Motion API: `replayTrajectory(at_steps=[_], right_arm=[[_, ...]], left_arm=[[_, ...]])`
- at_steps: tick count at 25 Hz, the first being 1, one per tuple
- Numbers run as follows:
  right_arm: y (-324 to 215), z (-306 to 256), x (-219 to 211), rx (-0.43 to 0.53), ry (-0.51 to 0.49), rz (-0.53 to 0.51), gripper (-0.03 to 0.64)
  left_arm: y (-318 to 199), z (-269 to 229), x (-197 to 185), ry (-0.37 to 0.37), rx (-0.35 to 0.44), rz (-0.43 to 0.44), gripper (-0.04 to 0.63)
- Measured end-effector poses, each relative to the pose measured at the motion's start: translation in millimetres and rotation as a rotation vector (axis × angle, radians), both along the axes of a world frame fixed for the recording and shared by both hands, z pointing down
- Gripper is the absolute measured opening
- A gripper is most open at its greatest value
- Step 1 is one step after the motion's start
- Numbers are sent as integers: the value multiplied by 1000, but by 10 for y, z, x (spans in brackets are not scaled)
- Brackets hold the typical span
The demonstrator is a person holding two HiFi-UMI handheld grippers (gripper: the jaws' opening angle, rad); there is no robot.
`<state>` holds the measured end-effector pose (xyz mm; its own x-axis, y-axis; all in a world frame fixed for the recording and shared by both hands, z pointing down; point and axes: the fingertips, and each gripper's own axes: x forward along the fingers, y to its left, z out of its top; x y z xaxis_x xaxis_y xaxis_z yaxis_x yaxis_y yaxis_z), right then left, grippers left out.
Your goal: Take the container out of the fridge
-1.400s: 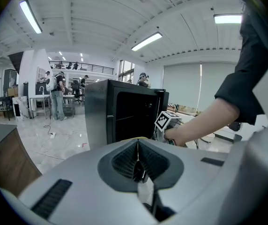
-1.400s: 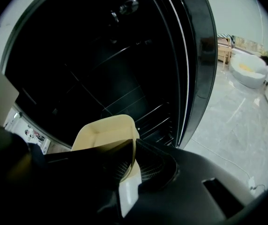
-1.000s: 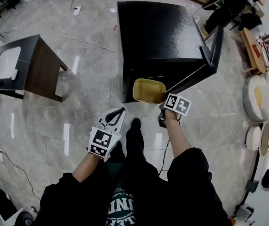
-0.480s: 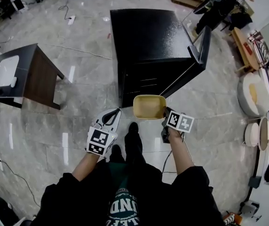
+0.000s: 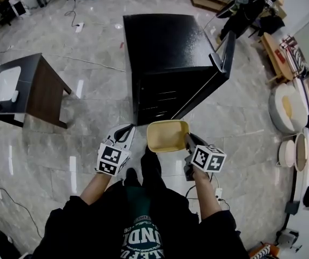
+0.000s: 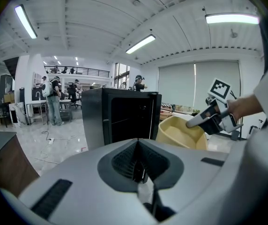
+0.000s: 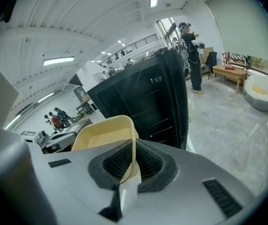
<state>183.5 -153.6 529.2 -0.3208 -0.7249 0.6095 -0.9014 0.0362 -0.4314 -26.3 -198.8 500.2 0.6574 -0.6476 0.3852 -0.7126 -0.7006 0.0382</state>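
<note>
One yellow container [image 5: 167, 136] pinched by right claw [image 5: 187, 140]; left claw [image 5: 126, 130] closed, empty; one black fridge [image 5: 168, 47]

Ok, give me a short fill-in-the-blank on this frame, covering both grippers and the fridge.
The right gripper is shut on the pale yellow plastic container, which is fully ____ the black box-shaped fridge.
The fridge's door stands ____.
The left gripper's jaws are together, holding ____.
Missing: outside; open; nothing.

Container [image 5: 167, 135] now clear of fridge [image 5: 168, 42], right tongs [image 5: 187, 140] drawn back with it
</note>
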Motion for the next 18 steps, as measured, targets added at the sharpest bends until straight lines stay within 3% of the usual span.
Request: replayTrajectory(at_steps=[7, 18], right_arm=[[246, -231, -125, 41, -7, -2, 44], [331, -147, -194, 25, -32, -3, 44]], left_arm=[[33, -52, -12, -3, 4, 7, 15], [81, -41, -70, -5, 5, 4, 14]])
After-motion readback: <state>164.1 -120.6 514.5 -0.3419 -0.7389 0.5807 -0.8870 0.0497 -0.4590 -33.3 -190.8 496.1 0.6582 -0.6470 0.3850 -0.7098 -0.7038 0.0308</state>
